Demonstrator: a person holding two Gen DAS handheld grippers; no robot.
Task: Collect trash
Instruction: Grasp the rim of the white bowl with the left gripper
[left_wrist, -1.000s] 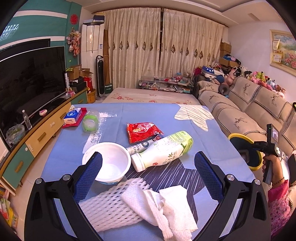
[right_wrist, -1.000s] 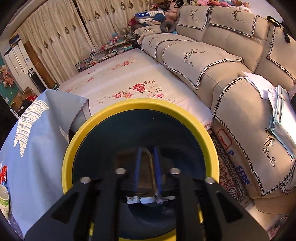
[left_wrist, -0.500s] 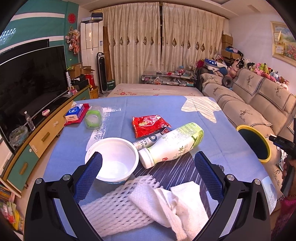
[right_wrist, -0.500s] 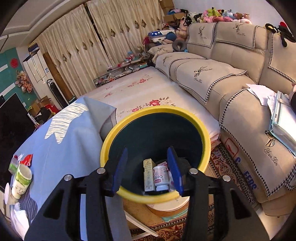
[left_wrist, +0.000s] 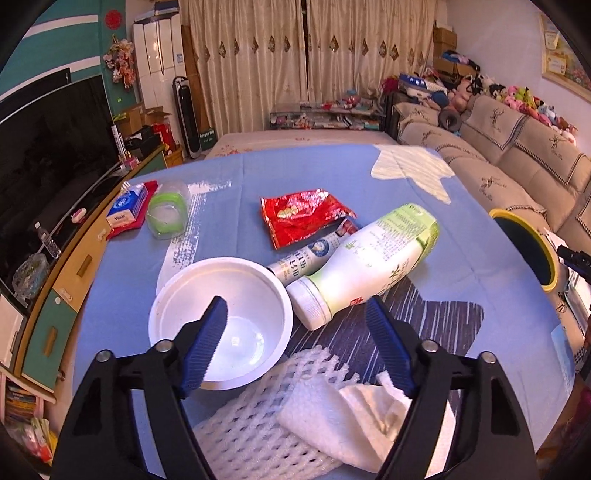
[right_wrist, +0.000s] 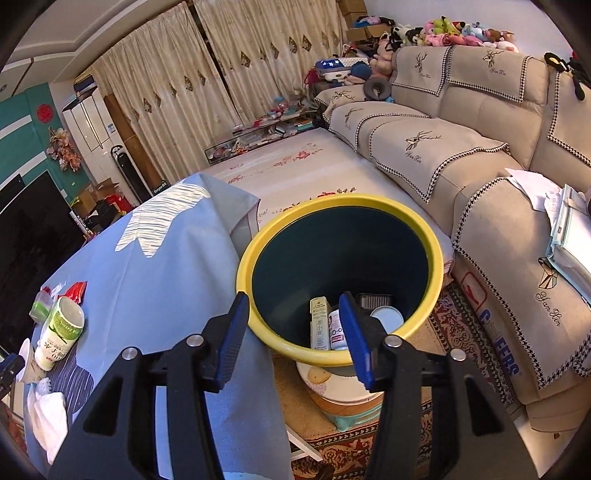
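On the blue tablecloth (left_wrist: 332, 177) lie a white bowl (left_wrist: 221, 321), a green-and-white bottle (left_wrist: 373, 266) on its side, a smaller bottle (left_wrist: 306, 254), a red wrapper (left_wrist: 299, 218), a white foam net (left_wrist: 258, 424) and a crumpled tissue (left_wrist: 351, 417). My left gripper (left_wrist: 295, 310) hovers over the bowl's right rim and the big bottle's cap. Its jaws are closing, and the pads touch nothing. Beside the table stands the yellow-rimmed bin (right_wrist: 343, 202), with a carton (right_wrist: 319, 325) and other trash inside. My right gripper (right_wrist: 293, 301) hangs above the bin's near rim, jaws opening and empty.
A tissue pack (left_wrist: 127, 212) and a green-lidded jar (left_wrist: 166, 214) sit at the table's far left. The TV (left_wrist: 44, 147) and its cabinet run along the left. A beige sofa (right_wrist: 461, 129) stands right of the bin, which rests on a stool (right_wrist: 340, 391) over a rug.
My left gripper came down toward the bowl and bottle and its jaws narrowed. My right gripper let go of a dark box in the bin, widened and drew back out above the rim.
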